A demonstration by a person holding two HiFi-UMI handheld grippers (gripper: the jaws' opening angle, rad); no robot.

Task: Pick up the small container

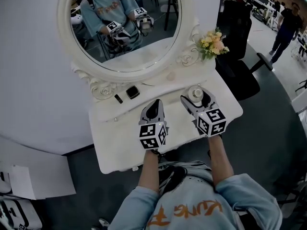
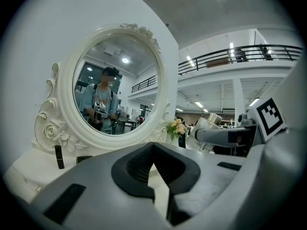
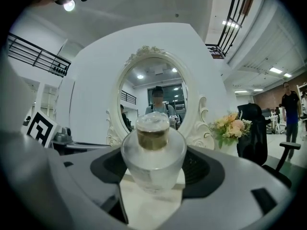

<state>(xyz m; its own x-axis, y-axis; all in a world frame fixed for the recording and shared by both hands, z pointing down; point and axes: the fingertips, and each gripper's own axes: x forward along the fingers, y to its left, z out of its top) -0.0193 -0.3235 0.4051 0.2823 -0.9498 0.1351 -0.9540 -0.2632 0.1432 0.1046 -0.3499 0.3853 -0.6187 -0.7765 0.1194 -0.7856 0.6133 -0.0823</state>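
The small container is a frosted glass jar with a gold neck and a clear cap, standing upright on the white vanity table at its right. My right gripper is shut on it, one pad against each side. In the right gripper view the container fills the space between the jaws of my right gripper. It also shows in the left gripper view, the container at right. My left gripper rests over the table's middle, shut on nothing, its tips meeting.
An oval white-framed mirror rises at the back of the table. A flower bunch sits at the back right. A black lipstick and a black compact lie below the mirror. A dark office chair stands right of the table.
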